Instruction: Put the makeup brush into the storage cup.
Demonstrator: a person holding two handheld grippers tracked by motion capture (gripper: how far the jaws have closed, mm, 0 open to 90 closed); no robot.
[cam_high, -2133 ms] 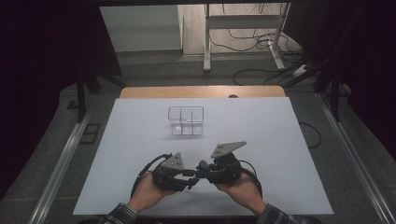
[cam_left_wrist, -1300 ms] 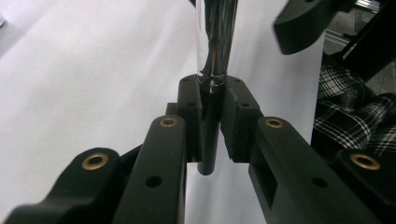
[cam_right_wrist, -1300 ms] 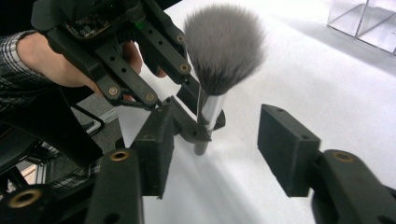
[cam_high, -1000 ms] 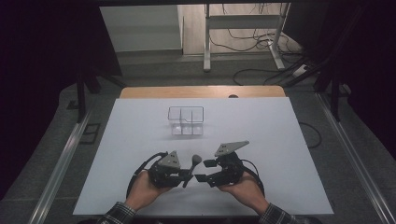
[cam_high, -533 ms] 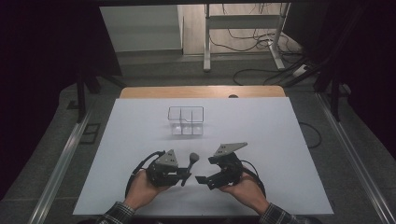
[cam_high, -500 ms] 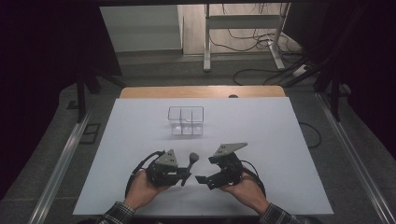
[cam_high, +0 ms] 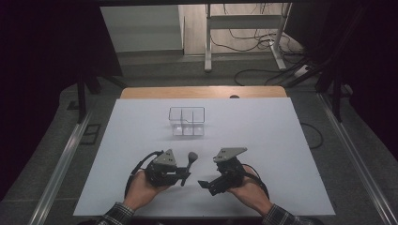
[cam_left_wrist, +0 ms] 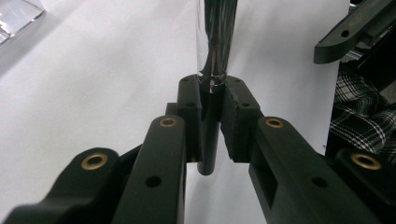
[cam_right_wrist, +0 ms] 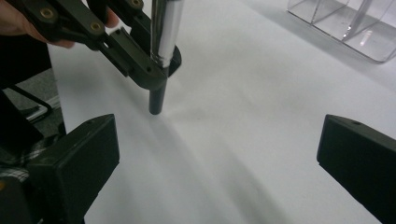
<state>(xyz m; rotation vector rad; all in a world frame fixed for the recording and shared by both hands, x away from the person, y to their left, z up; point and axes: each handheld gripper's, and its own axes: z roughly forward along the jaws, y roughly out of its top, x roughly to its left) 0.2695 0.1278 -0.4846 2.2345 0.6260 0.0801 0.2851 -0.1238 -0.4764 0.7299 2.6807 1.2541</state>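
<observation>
My left gripper [cam_high: 184, 174] is shut on a slim brush-like tool [cam_high: 190, 161] with a chrome sleeve, a black handle and a rounded grey head. In the left gripper view the pads [cam_left_wrist: 189, 100] clamp the black handle just below the chrome sleeve [cam_left_wrist: 217, 42]. The tool stands nearly upright, its black end [cam_right_wrist: 157, 103] just above the white table. My right gripper [cam_high: 206, 184] sits a short way to the right, level with the table. Its jaws have just been opening and stand wide in the right gripper view [cam_right_wrist: 215, 154], with nothing between them.
A clear plastic box with compartments [cam_high: 187, 122] stands at the middle of the white table top [cam_high: 272, 136], beyond both grippers. It also appears as a clear box [cam_right_wrist: 355, 28] far right in the right gripper view. A checked sleeve [cam_left_wrist: 359, 121] lies to the right.
The two grippers were close together at the tool; now the right gripper has drawn off to the right with its jaws spread wide. The left gripper keeps the tool and has stayed put.
</observation>
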